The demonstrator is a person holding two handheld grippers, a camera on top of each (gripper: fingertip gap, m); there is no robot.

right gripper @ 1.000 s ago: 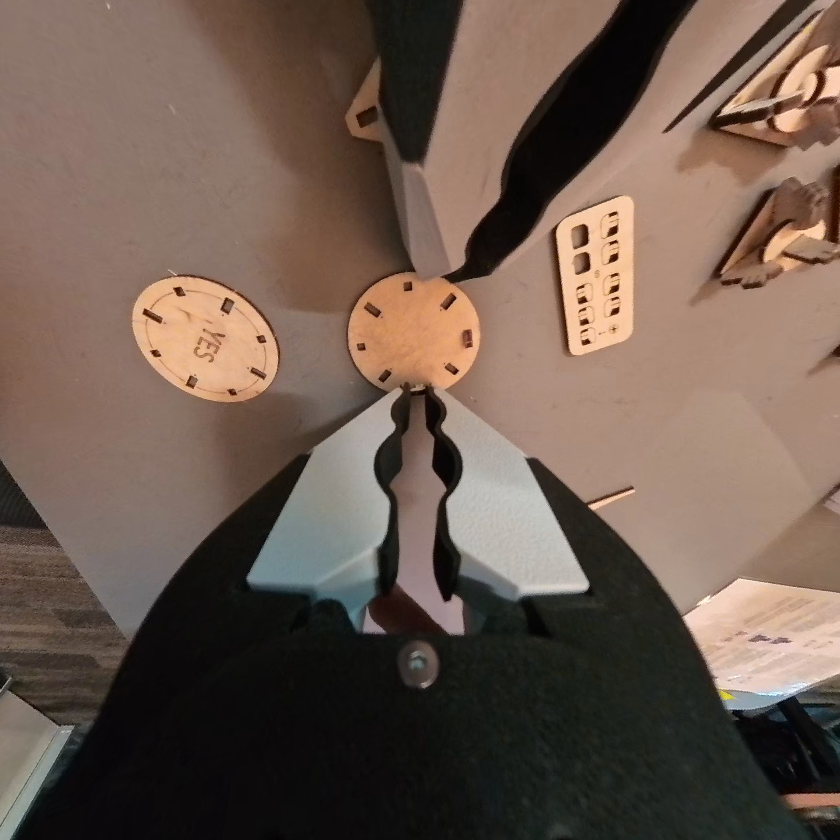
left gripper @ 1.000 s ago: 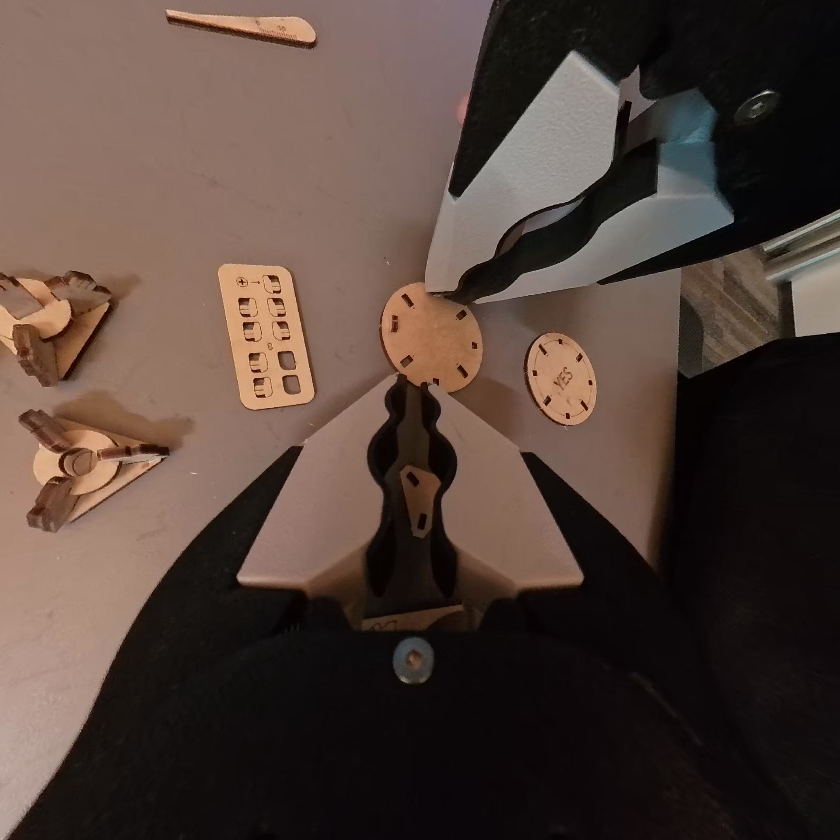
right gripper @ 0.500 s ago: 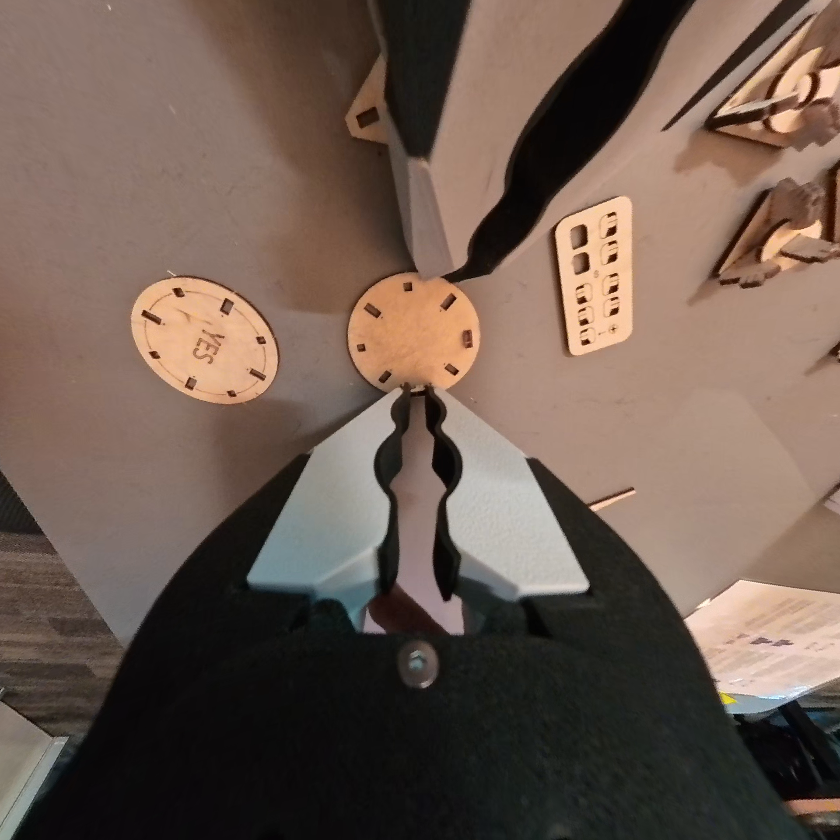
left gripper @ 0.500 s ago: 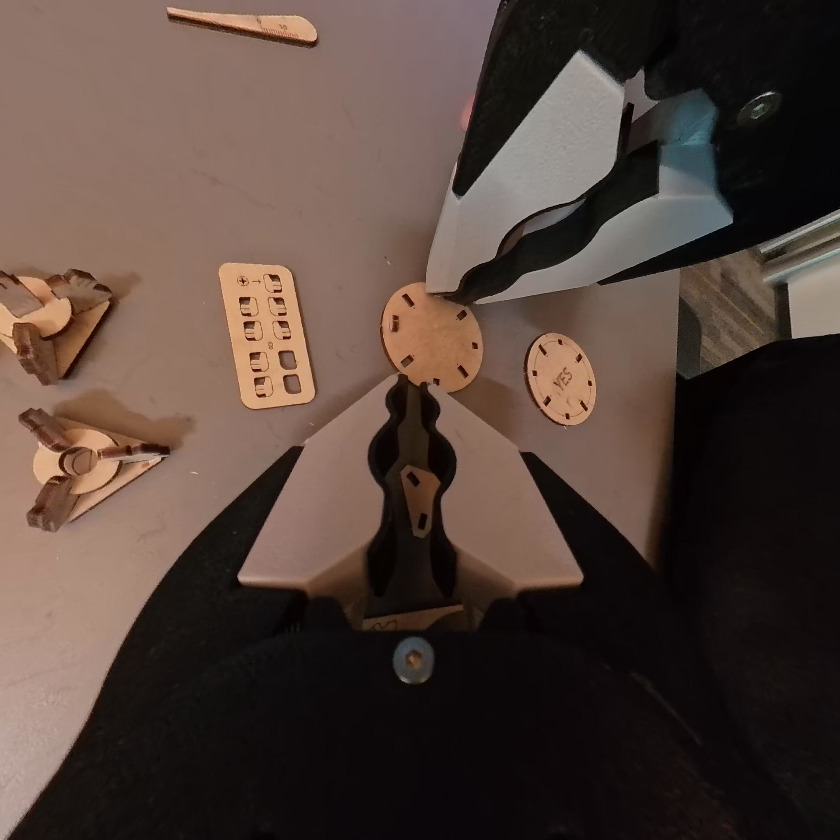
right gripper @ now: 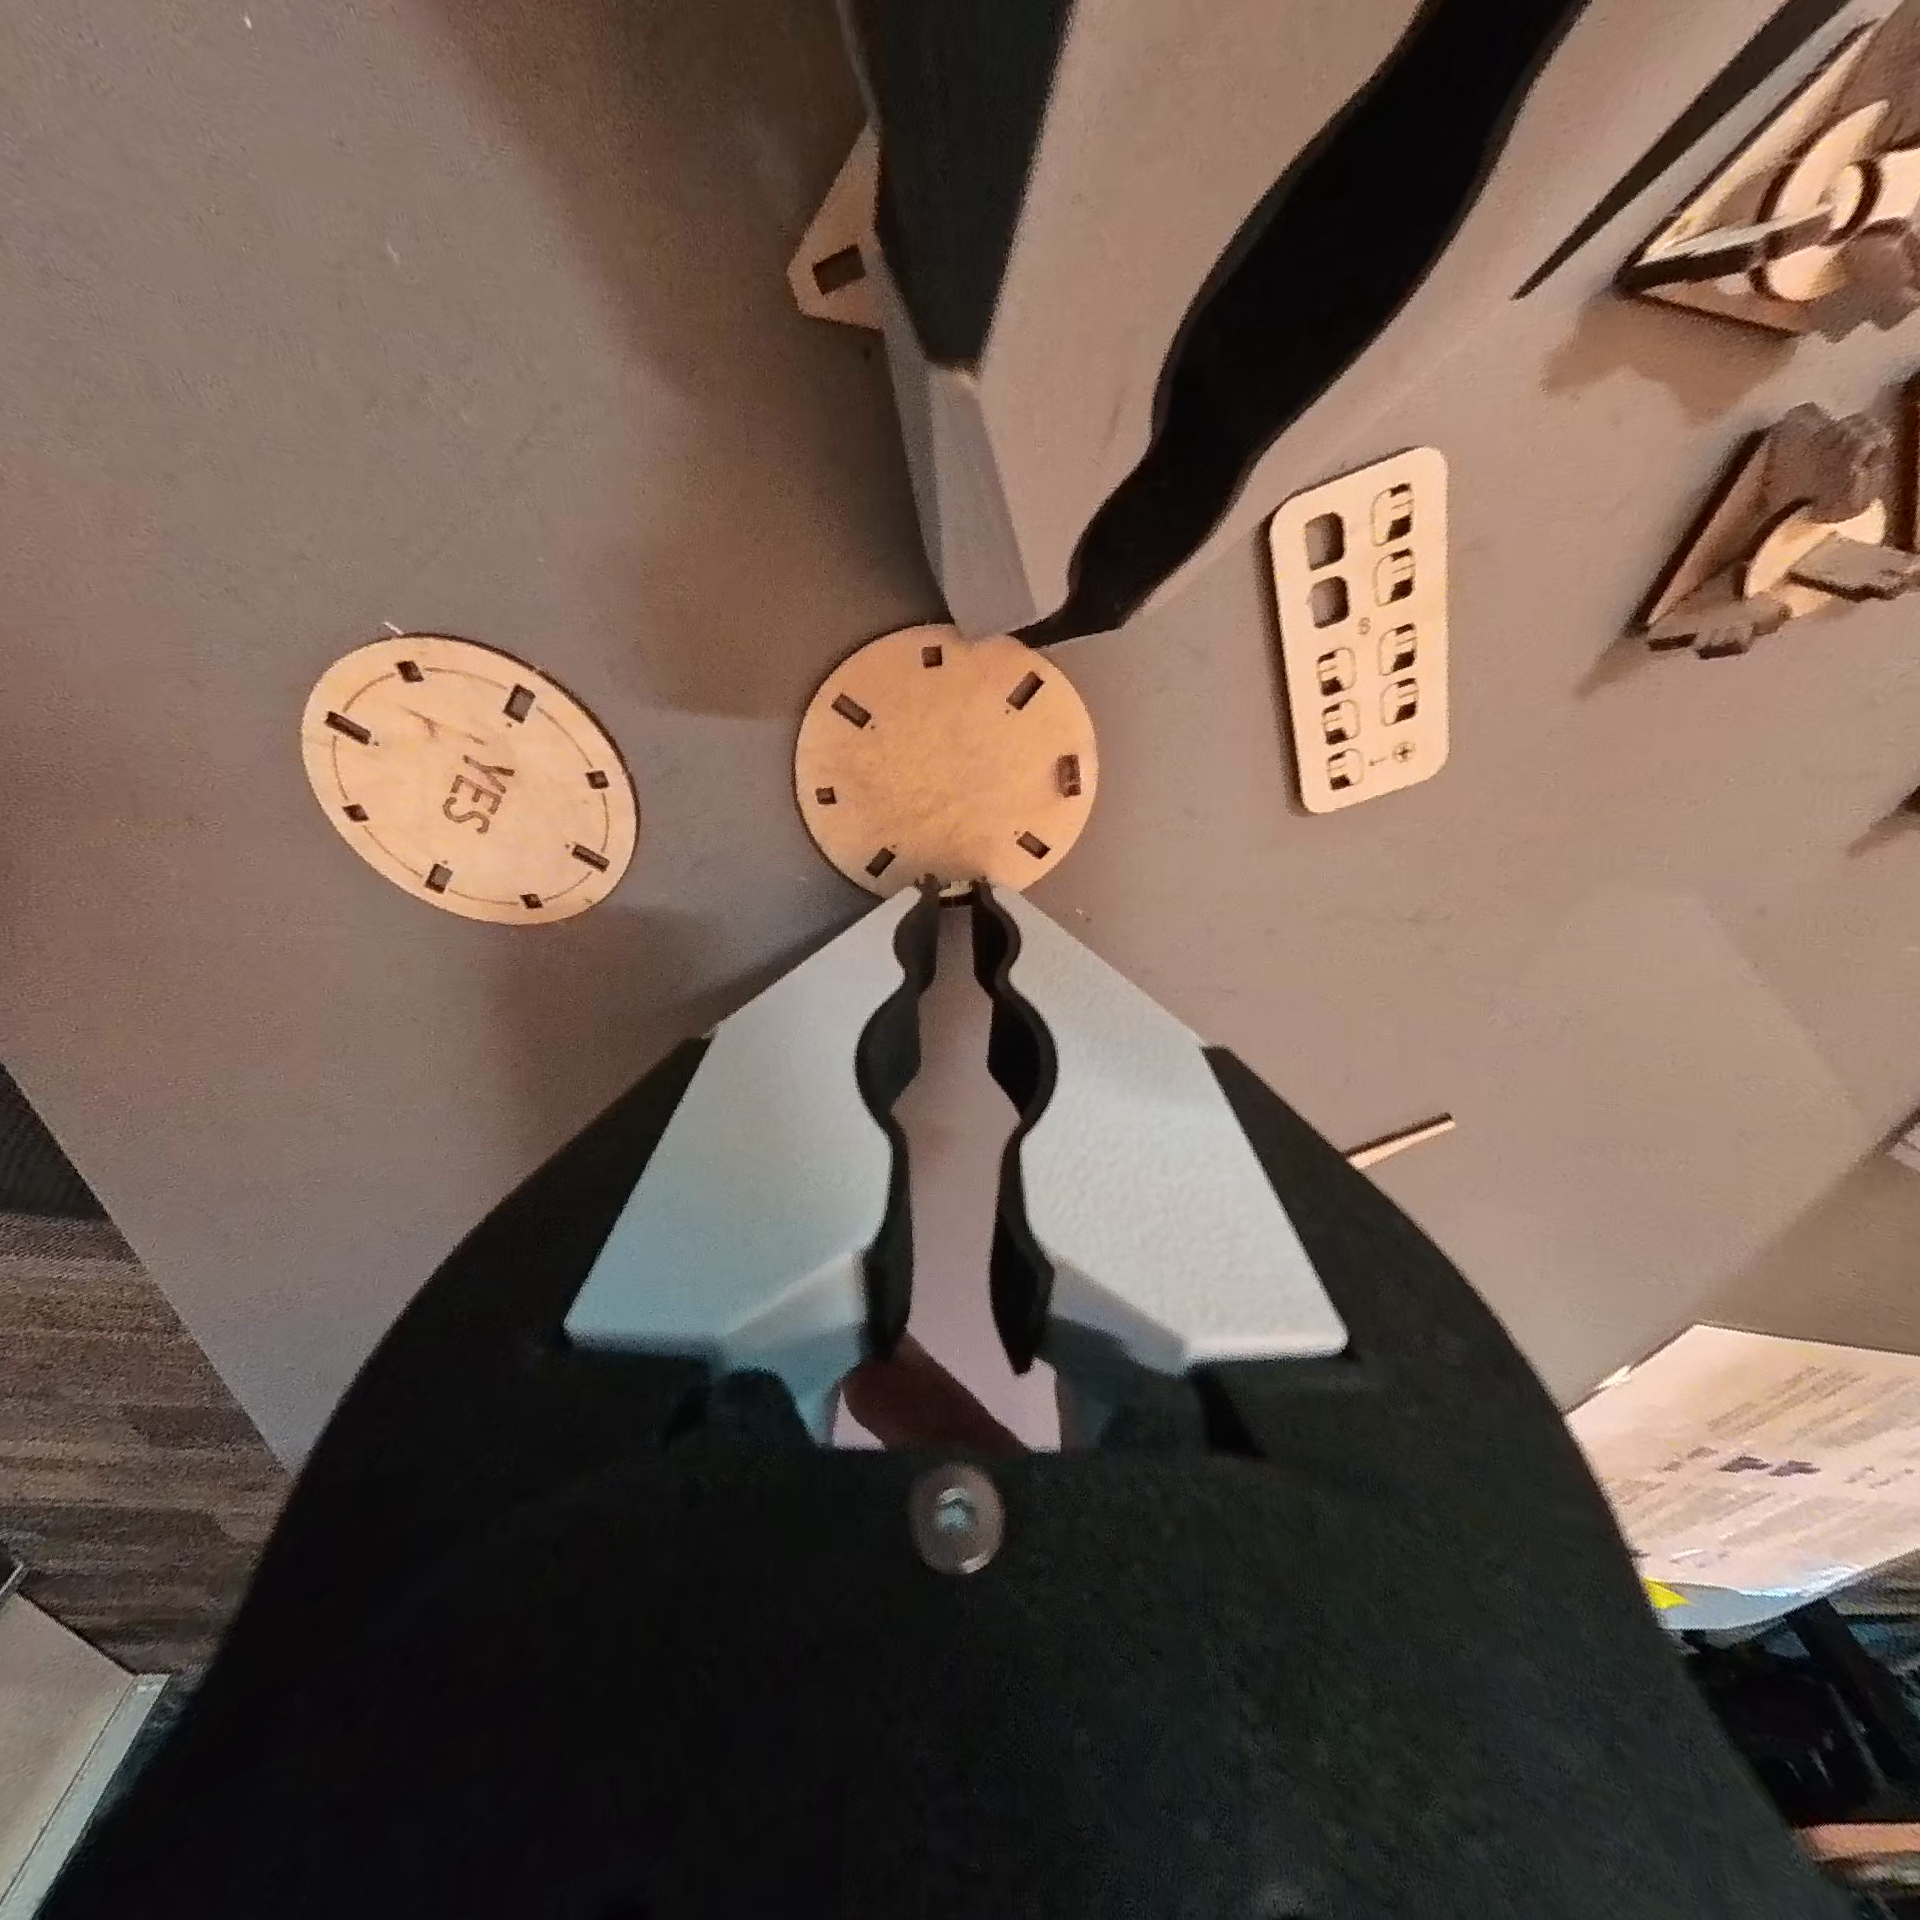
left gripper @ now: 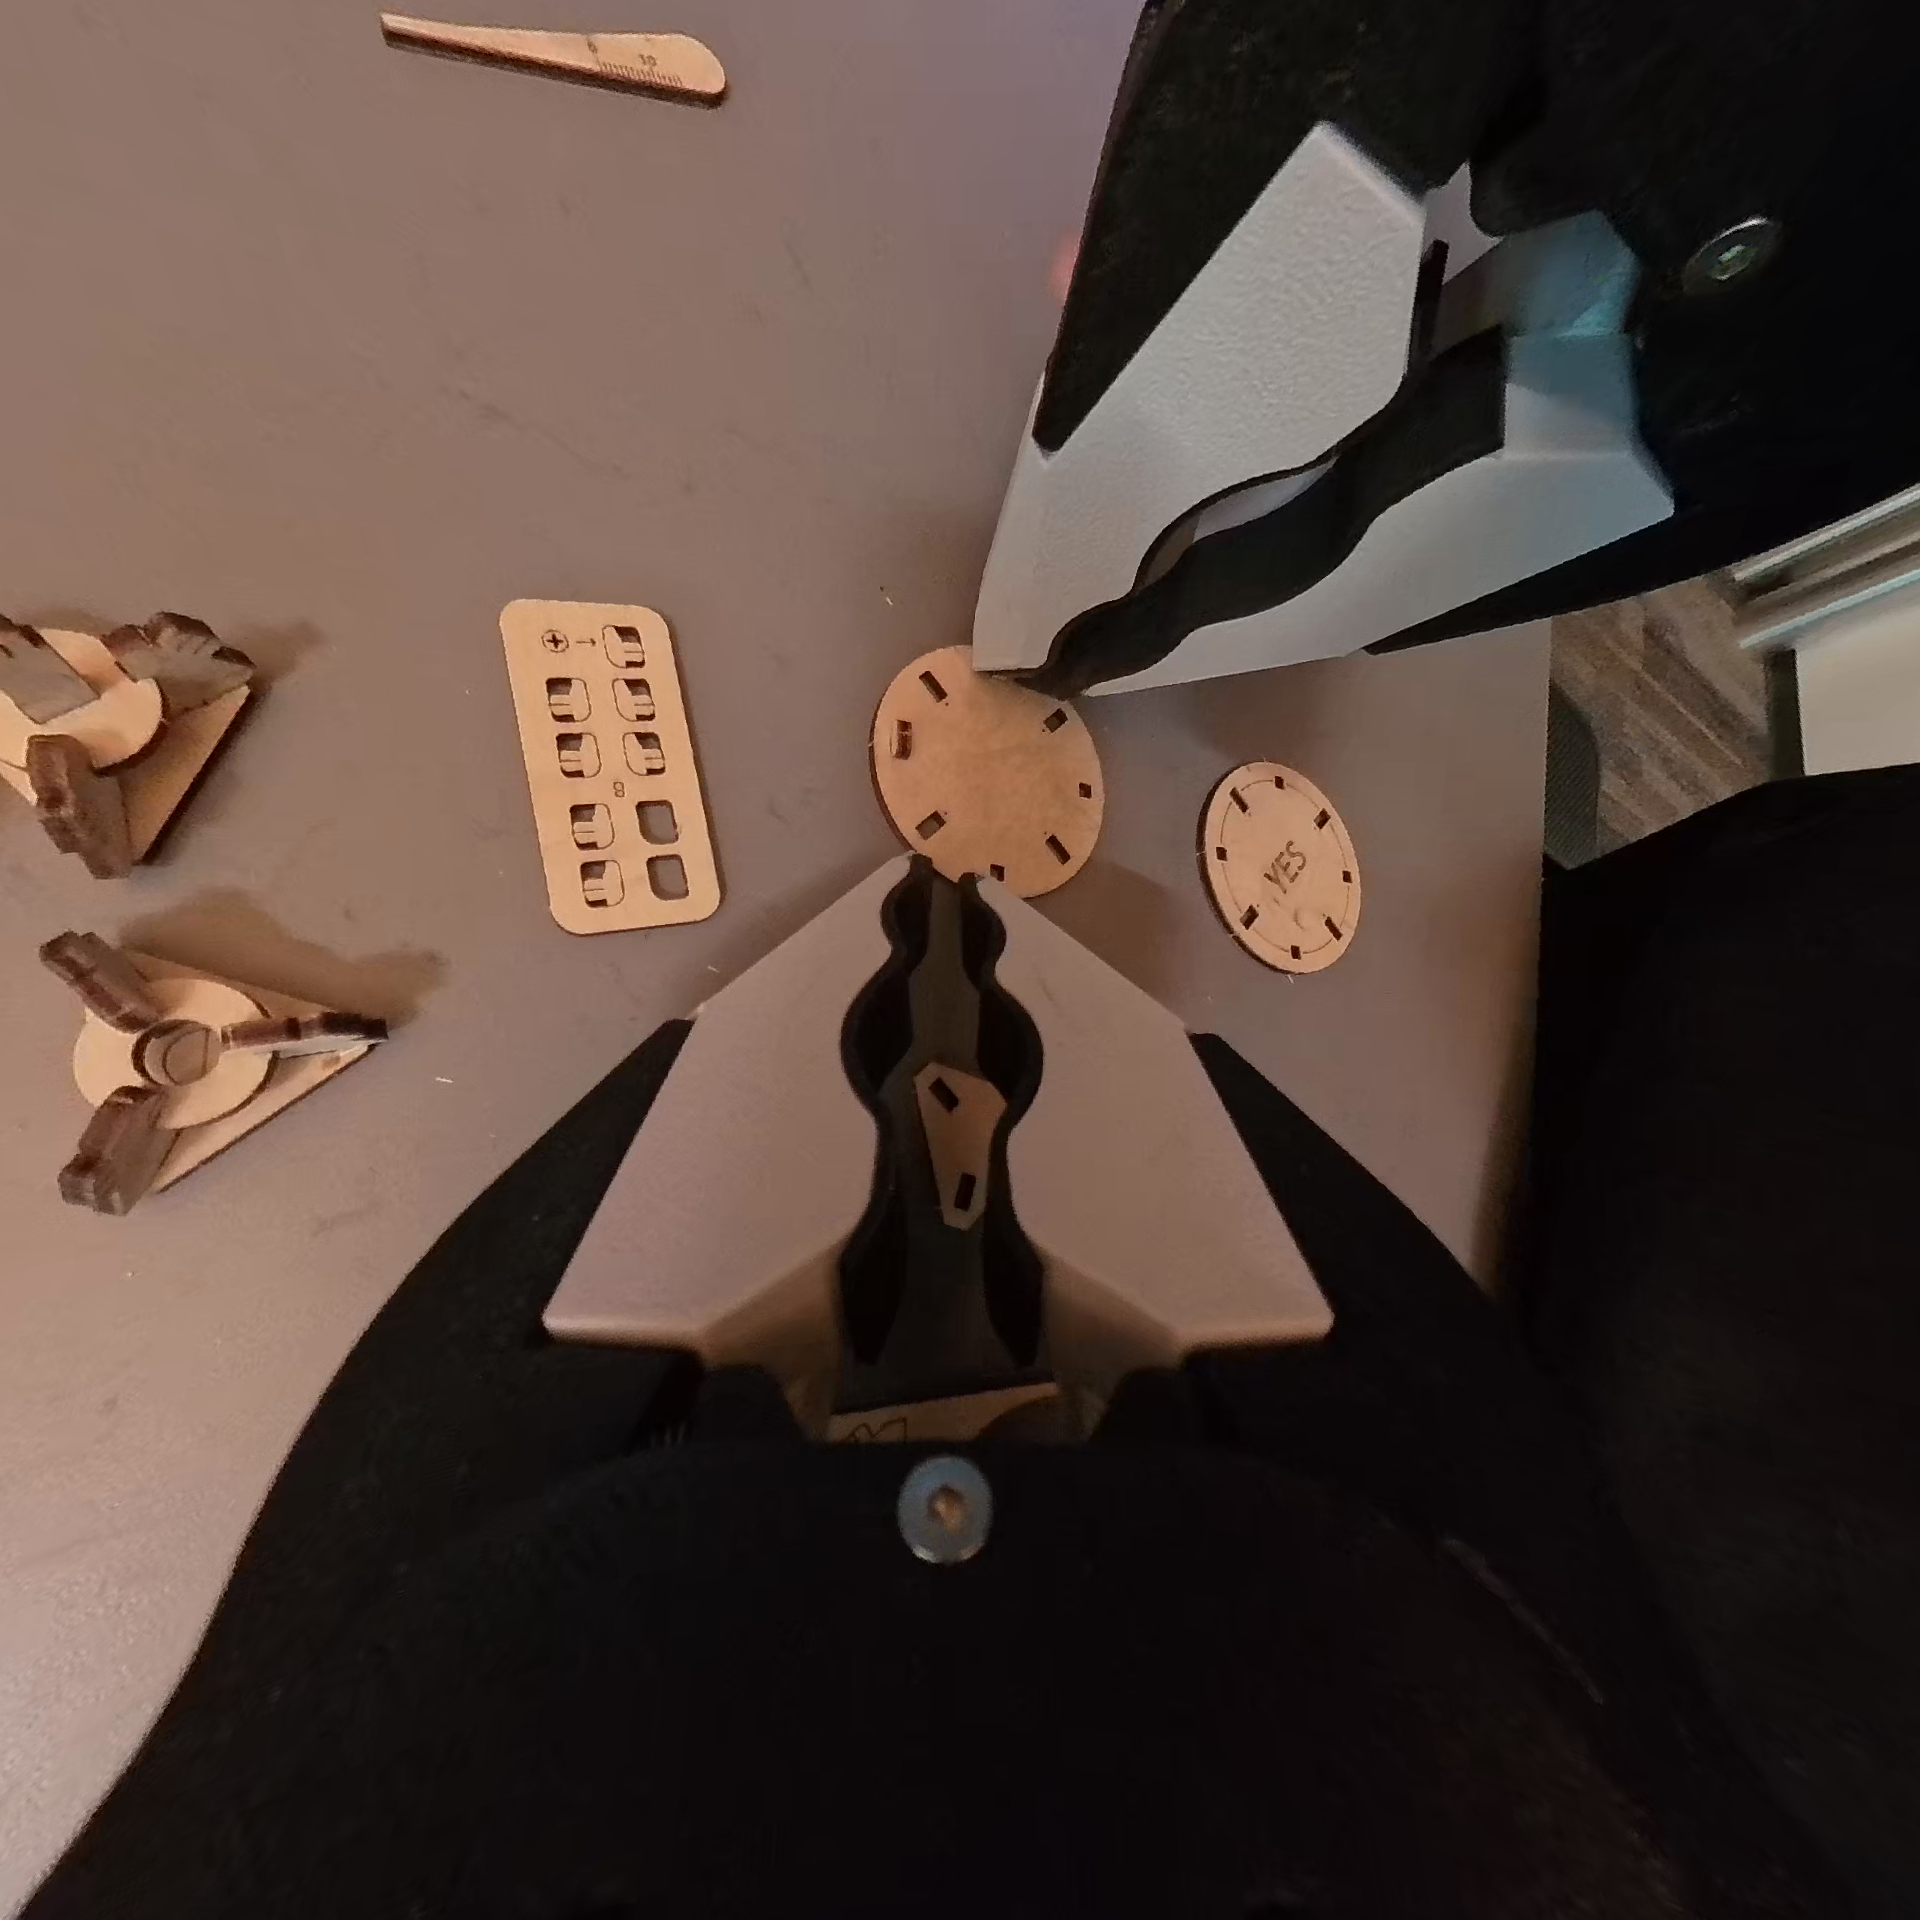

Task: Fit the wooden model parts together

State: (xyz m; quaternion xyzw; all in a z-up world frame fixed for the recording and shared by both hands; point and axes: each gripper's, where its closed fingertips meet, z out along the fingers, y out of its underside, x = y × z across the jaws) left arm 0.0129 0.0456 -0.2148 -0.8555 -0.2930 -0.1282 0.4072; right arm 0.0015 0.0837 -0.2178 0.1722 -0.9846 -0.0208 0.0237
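Note:
A plain round wooden disc [left gripper: 987, 769] with slots around its rim lies on the grey table [left gripper: 416, 364]. One slot holds a small peg [left gripper: 902, 740]. My left gripper [left gripper: 942, 881] is shut, and its tips rest at the disc's near edge. It also shows in the right wrist view [right gripper: 1013, 629]. My right gripper [right gripper: 948, 891] is shut on a small pale wooden peg [right gripper: 948, 889] at the opposite edge of the disc [right gripper: 940, 758]. It also shows in the left wrist view [left gripper: 1029, 675]. A flat slotted wooden piece [left gripper: 951, 1143] shows under my left gripper.
An engraved wooden disc [left gripper: 1280, 868] lies near the table's right edge [left gripper: 1538, 831]. A wooden card of small pegs [left gripper: 608, 764] lies left of the plain disc. Two triangular wooden assemblies [left gripper: 114, 727] [left gripper: 177, 1060] sit far left. A wooden stick [left gripper: 561, 57] lies at the back. One gripper's finger ends stand about 5 centimetres off the other's. About 12 centimetres separates my right fingertips from the wooden stick [left gripper: 561, 57].

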